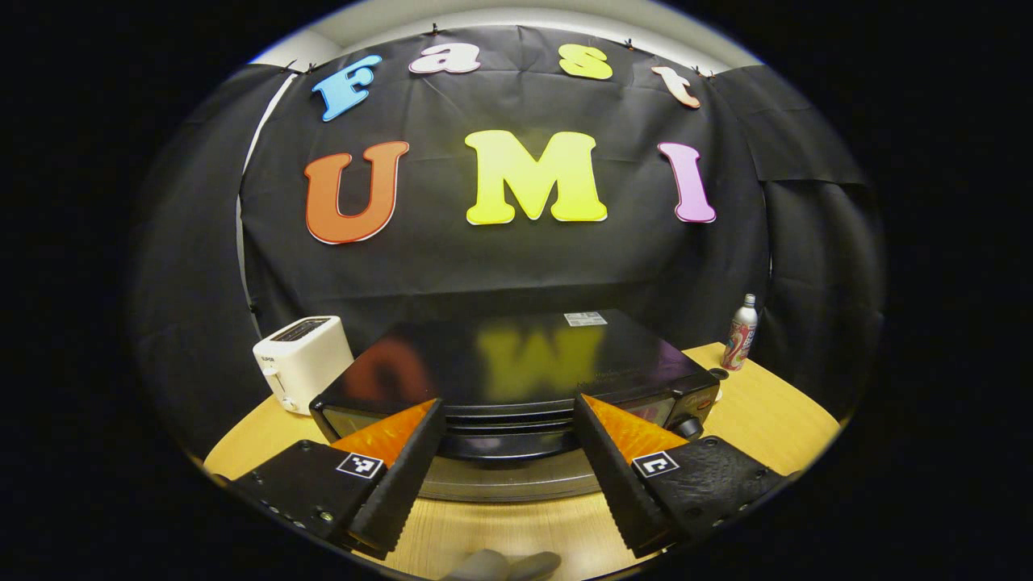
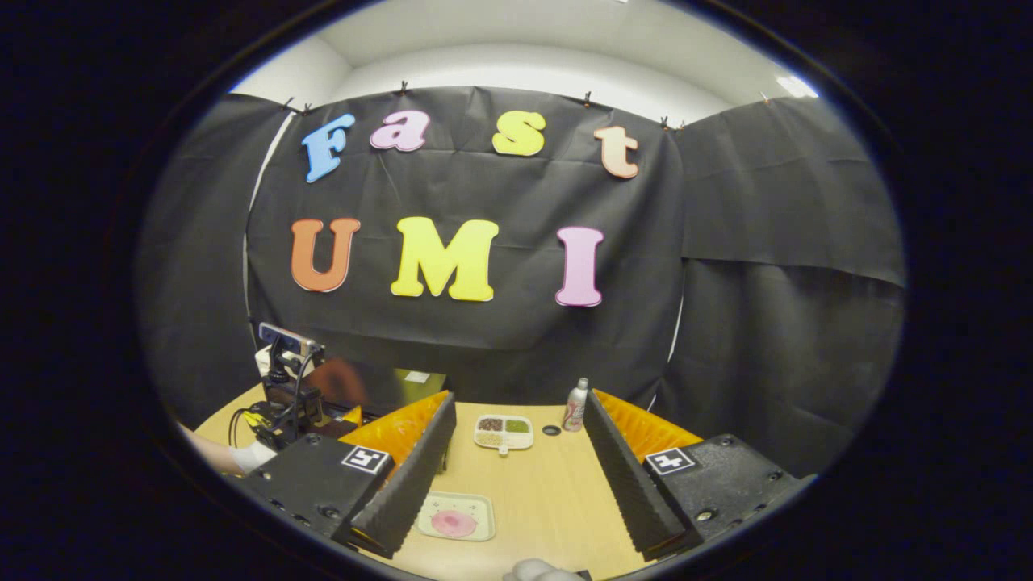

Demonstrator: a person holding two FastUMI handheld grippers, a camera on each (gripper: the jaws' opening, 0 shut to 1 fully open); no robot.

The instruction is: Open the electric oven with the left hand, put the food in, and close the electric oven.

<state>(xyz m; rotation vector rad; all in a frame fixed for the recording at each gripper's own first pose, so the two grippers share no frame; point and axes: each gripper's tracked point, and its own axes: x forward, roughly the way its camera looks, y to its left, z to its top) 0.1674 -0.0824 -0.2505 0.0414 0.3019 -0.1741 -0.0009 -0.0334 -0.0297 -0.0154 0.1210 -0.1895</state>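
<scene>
Facing the oven (image 1: 516,379) head-on, the left gripper (image 1: 510,428) hangs with its jaws spread wide, one finger at each side of the oven's front, holding nothing. The oven sits on the desk (image 1: 775,411) with its door closed. A white toaster (image 1: 303,361) stands just left of the oven, and a can (image 1: 741,332) stands well to its right, near the wall.

In the right gripper view, the right gripper (image 2: 516,440) is also wide open and empty, well right of the oven (image 2: 403,387). The food (image 2: 453,523), a pink round on a pale tray (image 2: 457,516), lies on the desk right of the oven, between the gripper's fingers. A divided dish (image 2: 503,431) lies farther back, with the can (image 2: 575,405) beside it.
</scene>
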